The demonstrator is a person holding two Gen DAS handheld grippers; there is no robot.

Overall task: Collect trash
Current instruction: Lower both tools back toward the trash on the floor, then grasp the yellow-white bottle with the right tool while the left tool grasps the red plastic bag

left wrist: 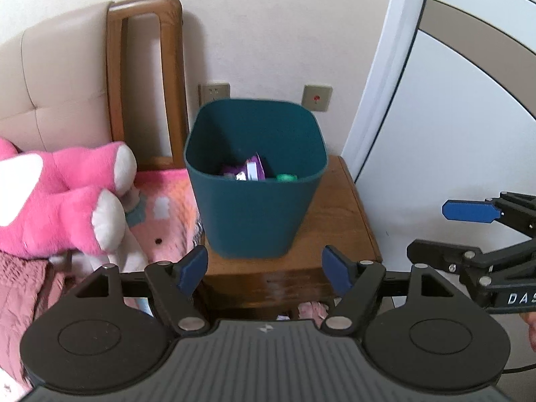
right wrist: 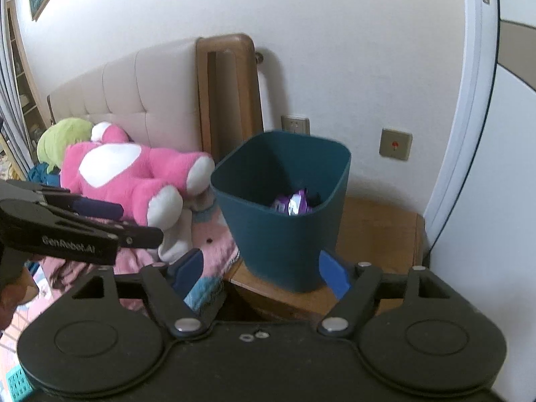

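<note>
Both claws stand released, holding nothing. Left claw has its two blue-padded fingers spread wide, with the foot of the dark teal square plastic waste bin and the brown wooden tabletop showing in the gap at 12 o'clock; the pads touch neither. Right claw is spread about as wide, and in its own view the bin's base sits between the fingers, the right pad close to the wall, though whether it touches I cannot tell. One bin stands upright on the tabletop, and the trash lies inside it: purple-and-white crumpled wrappers and one small green round piece near the bin's front wall. Two beige wall plates sit on the wall behind the bin. At 9 o'clock of the bin, one pink-and-white plush toy lies on the bed, over a pink patterned blanket; the right view adds one green plush toy beyond it. Both claws point downward toward the bin, side by side, each visible at the edge of the other's view.
</note>
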